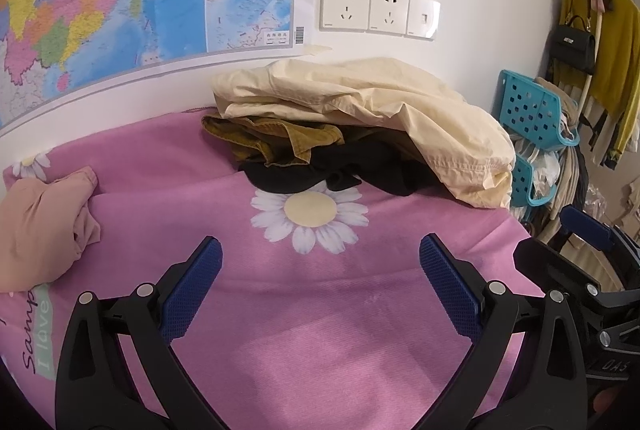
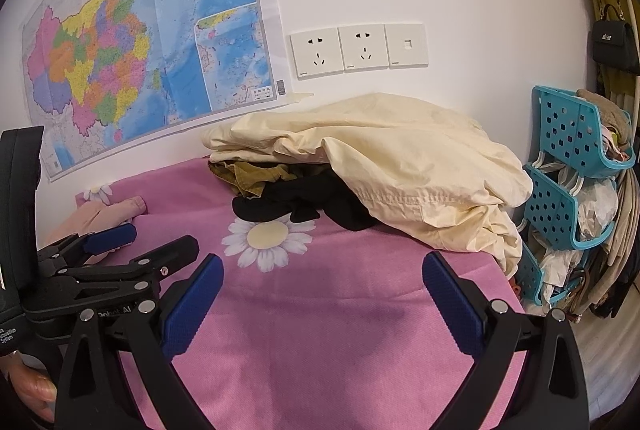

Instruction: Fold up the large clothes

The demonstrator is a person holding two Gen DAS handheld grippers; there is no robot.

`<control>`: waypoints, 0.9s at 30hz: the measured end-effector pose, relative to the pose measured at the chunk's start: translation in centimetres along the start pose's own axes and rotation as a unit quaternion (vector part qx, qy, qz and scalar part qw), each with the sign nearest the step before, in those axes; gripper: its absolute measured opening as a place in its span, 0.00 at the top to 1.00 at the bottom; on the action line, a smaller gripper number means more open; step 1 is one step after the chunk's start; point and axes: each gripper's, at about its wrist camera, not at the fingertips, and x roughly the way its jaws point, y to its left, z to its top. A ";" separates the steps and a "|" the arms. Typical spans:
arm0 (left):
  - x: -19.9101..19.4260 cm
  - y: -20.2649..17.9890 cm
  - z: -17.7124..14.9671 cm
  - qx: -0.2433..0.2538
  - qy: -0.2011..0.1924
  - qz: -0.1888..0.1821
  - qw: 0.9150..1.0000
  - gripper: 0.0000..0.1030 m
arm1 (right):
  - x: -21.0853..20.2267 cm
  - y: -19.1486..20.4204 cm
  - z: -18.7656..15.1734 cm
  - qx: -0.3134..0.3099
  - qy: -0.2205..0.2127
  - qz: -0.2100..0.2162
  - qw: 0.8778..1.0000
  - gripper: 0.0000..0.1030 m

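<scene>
A pile of clothes lies at the far side of the pink daisy-print cover [image 1: 320,310], against the wall: a cream garment [image 1: 360,102] [image 2: 400,158] on top, an olive one [image 1: 272,138] [image 2: 252,174] and a black one [image 1: 340,166] [image 2: 304,202] beneath. A peach garment [image 1: 44,222] [image 2: 104,214] lies crumpled at the left. My left gripper [image 1: 320,262] is open and empty above the cover, short of the pile. My right gripper [image 2: 322,278] is open and empty beside it, to its right. The left gripper also shows in the right wrist view [image 2: 132,242].
A map [image 2: 140,42] and wall sockets [image 2: 356,48] are on the white wall behind the pile. Blue stacked baskets [image 2: 576,190] with clothes stand at the right of the bed, and hanging clothes with a black handbag [image 1: 572,46] beyond them.
</scene>
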 end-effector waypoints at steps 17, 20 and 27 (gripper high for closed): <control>2.3 1.8 1.8 -0.015 0.008 0.004 1.000 0.05 | 2.3 0.3 2.4 -0.039 -0.003 0.007 0.999 0.06; 3.6 2.3 2.6 -0.017 0.013 0.009 1.000 0.05 | 3.8 0.5 3.9 -0.059 -0.005 0.006 0.998 0.06; 6.3 5.7 4.5 -0.049 0.020 0.041 0.998 0.05 | 10.9 1.8 8.2 -0.114 0.031 0.016 0.993 0.06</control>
